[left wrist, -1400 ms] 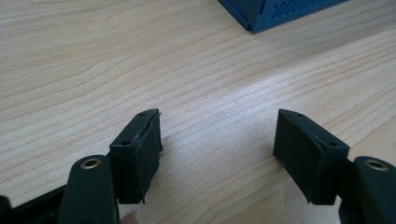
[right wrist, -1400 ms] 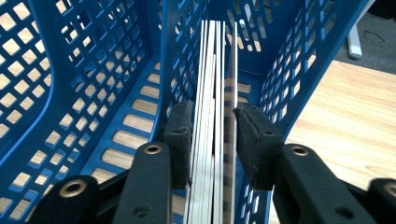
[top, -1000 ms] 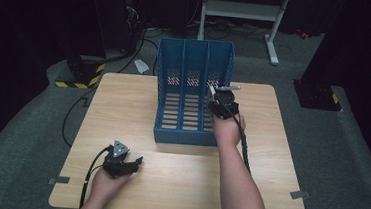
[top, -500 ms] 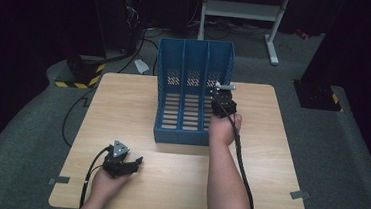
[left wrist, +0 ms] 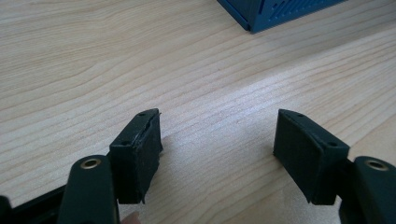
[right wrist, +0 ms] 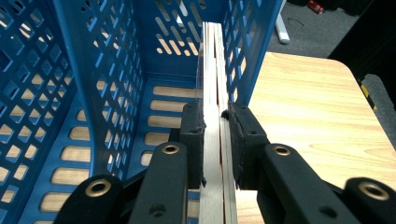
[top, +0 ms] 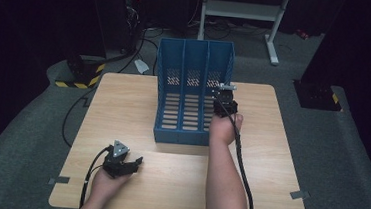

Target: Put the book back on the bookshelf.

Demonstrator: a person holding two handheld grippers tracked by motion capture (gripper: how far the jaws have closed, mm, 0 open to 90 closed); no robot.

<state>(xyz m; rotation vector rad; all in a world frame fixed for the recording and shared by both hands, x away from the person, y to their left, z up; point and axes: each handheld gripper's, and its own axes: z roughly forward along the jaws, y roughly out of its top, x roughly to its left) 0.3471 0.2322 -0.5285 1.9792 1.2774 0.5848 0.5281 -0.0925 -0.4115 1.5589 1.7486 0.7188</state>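
One thin flat case (right wrist: 215, 74) clamped by right tongs (right wrist: 215, 140), one three-slot blue rack (top: 193, 92), left tongs (left wrist: 217, 154) open.

Left gripper (left wrist: 218, 158): two black jaws rise from the bottom edge, standing wide apart, nothing between them. Rubber-like pads (left wrist: 140, 154) face each other; brass-coloured rivets visible on the arms. Below lies the pale wood-grain table top (left wrist: 140, 60), bare between the jaws. Top right: a corner of the blue perforated plastic file rack (left wrist: 275, 11), resting on the table, well beyond the jaws.
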